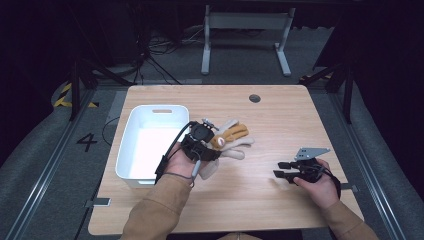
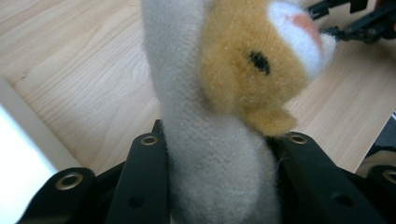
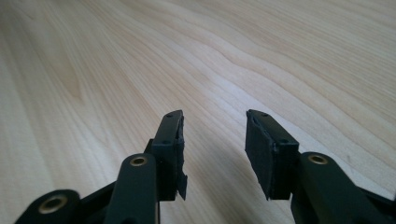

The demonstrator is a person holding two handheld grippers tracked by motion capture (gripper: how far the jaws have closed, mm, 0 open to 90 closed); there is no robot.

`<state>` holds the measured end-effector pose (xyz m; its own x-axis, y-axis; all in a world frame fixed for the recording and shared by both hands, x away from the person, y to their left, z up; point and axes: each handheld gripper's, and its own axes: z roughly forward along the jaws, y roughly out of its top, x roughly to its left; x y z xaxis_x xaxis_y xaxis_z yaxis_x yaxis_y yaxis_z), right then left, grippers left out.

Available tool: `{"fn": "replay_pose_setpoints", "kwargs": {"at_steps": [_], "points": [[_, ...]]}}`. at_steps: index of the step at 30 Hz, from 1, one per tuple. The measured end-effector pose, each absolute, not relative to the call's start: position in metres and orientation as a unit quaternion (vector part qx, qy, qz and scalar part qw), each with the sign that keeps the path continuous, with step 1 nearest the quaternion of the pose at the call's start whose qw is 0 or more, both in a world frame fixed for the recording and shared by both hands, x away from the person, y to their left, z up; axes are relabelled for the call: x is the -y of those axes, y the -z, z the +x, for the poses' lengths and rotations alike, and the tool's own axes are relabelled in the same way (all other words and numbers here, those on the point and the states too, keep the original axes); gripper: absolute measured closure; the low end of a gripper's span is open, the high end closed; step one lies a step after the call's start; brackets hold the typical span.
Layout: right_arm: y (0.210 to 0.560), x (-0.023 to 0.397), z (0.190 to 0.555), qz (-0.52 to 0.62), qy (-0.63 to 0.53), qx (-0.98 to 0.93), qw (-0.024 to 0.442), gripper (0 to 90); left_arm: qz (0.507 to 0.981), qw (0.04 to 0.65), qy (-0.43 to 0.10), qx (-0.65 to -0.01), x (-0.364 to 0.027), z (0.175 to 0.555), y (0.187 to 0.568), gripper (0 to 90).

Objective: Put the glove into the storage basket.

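Note:
A white and tan plush toy (image 1: 231, 138) lies at the middle of the wooden table (image 1: 280, 115), just right of the white bin (image 1: 150, 140). My left gripper (image 1: 212, 145) is shut on the plush toy (image 2: 219, 140): a white limb is squeezed between its two black jaws, and the tan face with a black eye sits just beyond them. My right gripper (image 1: 281, 169) rests low over bare wood at the right. In the right gripper view my right gripper (image 3: 215, 144) stands open with nothing between its pads.
The white bin has a handle slot at its far end and looks empty inside. A round dark grommet (image 1: 254, 98) is set in the table's far side. Beyond the table stand a grey desk frame (image 1: 245, 37) and loose cables on the floor.

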<state>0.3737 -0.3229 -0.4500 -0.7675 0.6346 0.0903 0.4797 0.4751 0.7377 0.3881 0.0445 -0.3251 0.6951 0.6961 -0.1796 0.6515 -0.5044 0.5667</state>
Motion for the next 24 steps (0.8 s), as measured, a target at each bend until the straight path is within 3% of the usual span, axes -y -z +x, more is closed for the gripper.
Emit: {"fn": "replay_pose_setpoints", "kwargs": {"at_steps": [15, 24], "points": [[0.452, 0.318, 0.364, 0.326, -0.392, -0.853, 0.110, 56.8, 0.836, 0.310, -0.067, -0.448, -0.094, 0.388, 0.291, 67.3], [0.454, 0.322, 0.363, 0.327, -0.393, -0.852, 0.113, 55.4, 0.799, 0.324, -0.063, -0.503, -0.126, 0.401, 0.290, 67.0]]}}
